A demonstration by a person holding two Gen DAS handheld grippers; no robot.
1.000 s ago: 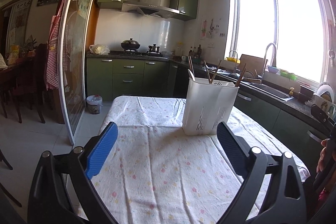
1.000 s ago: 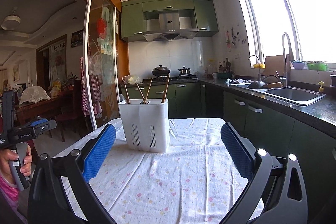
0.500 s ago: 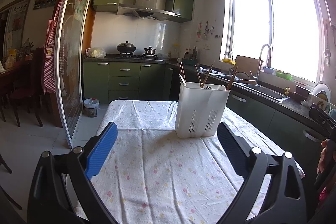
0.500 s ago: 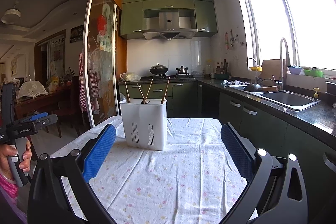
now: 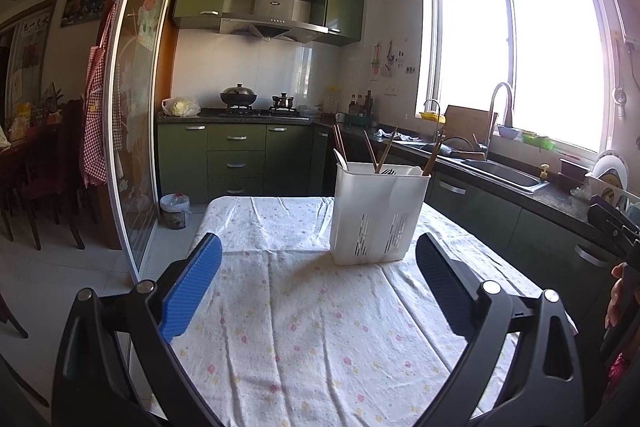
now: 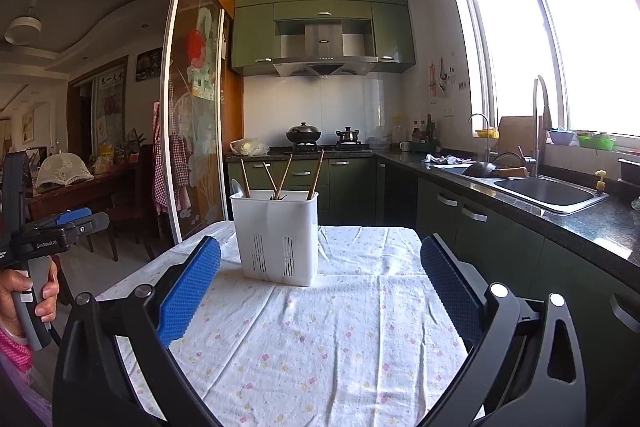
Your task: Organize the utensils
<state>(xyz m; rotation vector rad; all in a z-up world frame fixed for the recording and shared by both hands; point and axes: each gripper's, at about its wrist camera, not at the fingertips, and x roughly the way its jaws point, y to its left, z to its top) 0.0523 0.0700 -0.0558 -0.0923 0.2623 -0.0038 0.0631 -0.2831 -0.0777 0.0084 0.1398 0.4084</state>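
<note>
While both grippers hang over the near end of the table, nothing's actually being held. Left gripper (image 5: 318, 287) has its blue pads spread wide with only tablecloth (image 5: 304, 339) between them, and the right gripper (image 6: 320, 287) is spread the same way, empty too. White slotted utensil holder (image 5: 376, 213) stands upright toward the far end of the floral cloth, a bit right of centre from the left camera and a bit left of centre from the right one. Wooden chopsticks (image 6: 285, 175) lean out of it at different angles, and a pale spoon (image 5: 341, 159) pokes up at its left edge. Something dark and metal sits inside too, can't tell what. From the right camera you can see a hand (image 6: 24, 291) gripping the left tool's handle at the far left edge.
</note>
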